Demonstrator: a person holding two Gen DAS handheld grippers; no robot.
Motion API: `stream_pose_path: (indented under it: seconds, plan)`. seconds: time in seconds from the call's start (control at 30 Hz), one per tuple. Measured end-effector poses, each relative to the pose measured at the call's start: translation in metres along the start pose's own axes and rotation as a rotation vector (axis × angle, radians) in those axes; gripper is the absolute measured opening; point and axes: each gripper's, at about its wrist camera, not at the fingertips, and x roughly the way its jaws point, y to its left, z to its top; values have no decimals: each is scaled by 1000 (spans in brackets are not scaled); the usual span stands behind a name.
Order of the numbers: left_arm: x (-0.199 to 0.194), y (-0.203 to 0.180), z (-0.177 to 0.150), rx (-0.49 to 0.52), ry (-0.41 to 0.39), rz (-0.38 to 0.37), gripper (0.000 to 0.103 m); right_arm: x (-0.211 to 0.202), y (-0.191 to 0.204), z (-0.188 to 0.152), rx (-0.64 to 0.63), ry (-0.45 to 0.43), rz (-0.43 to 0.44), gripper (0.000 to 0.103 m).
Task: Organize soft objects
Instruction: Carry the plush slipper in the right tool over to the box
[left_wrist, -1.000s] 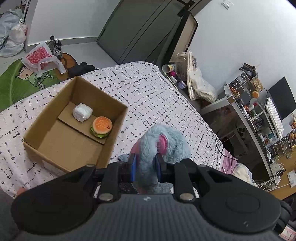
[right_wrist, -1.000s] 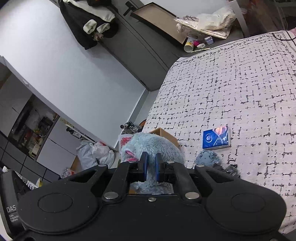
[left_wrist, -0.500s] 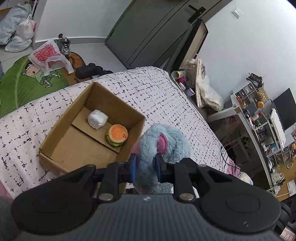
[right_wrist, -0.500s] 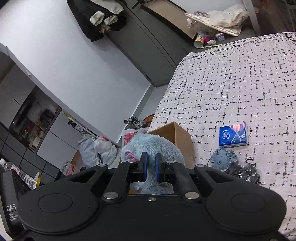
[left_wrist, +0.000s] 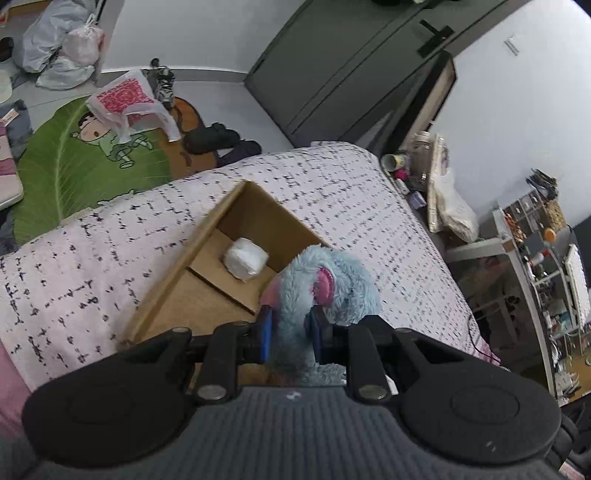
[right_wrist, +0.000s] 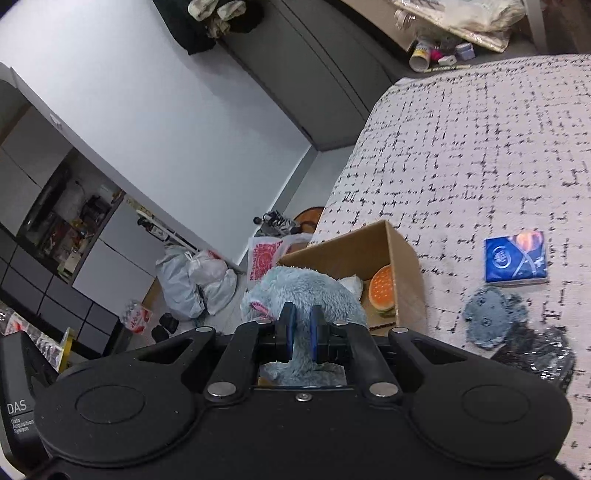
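Observation:
Both grippers are shut on one fluffy blue plush toy with pink ears (left_wrist: 328, 284). My left gripper (left_wrist: 291, 332) pinches it from one side and my right gripper (right_wrist: 300, 332) from the other (right_wrist: 306, 288). The plush hangs over the open cardboard box (left_wrist: 207, 236) on the bed. Inside the box lie a white soft ball (left_wrist: 245, 258) and a burger-shaped toy (right_wrist: 384, 290). The plush hides the burger in the left wrist view.
On the patterned bedspread (right_wrist: 480, 155) to the right of the box (right_wrist: 406, 258) lie a blue tissue pack (right_wrist: 516, 257), a grey-blue fuzzy item (right_wrist: 493, 317) and a dark shiny wrapper (right_wrist: 535, 354). The bed edge, a green rug (left_wrist: 74, 166) and bags on the floor lie beyond.
Both grippers have carried the plush toward the box; it now hangs over the box's near corner. The box looms larger in both views and the burger is now covered in the left view.

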Motion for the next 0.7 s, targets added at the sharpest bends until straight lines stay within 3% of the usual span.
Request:
stream_pose_path:
  seconds: [0.6,0.7]
  plan:
    - [48,24,19,-21,72,108,21,61,-6,0,12,94,-62,10]
    - [52,21,20,-12,75,116,21,65,-7,2,15,101,-65,14]
